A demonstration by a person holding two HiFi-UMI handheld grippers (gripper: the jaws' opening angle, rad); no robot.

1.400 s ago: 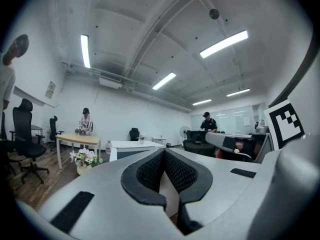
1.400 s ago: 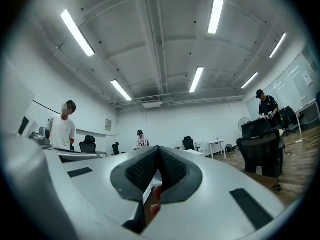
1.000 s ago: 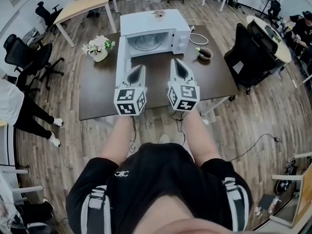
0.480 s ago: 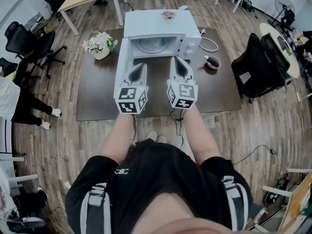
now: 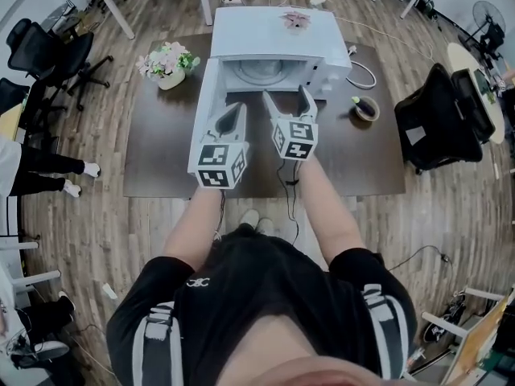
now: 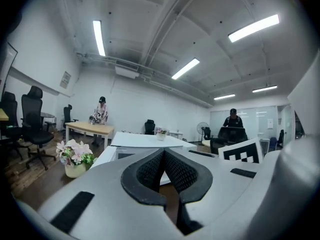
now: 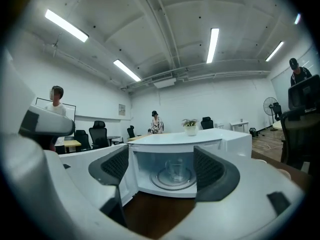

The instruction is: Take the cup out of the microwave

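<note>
1. Head view: a white microwave (image 5: pixel 273 30) stands at the far side of a dark bench (image 5: pixel 161 151), with its door (image 5: pixel 211 95) swung open to the left. The left tool (image 5: pixel 234 109) lies level in front of the door, its jaws pressed together and empty. Just beside it, the right tool (image 5: pixel 286 95) points at the open cavity. Its jaws are spreading and nothing is between them. A flower pot (image 5: pixel 167 61) stands to the left of the microwave, and a small round dish (image 5: pixel 366 107) to the right. The cup cannot be made out in this view.
2. Left gripper view: the left tool's (image 6: pixel 164 156) pads meet at the tips and grip nothing. The microwave's white top shows beyond them. The flower pot stands on the bench to the left, and the right tool's marker cube (image 6: pixel 245 151) shows at the right.
3. Right gripper view: the right tool (image 7: pixel 162 166) is wide and opening, with nothing between its pads. Well beyond the tips, a clear glass cup (image 7: pixel 175 170) stands upright on the turntable (image 7: pixel 155 180) inside the microwave. A small potted plant (image 7: pixel 190 126) sits on top of the microwave.
</note>
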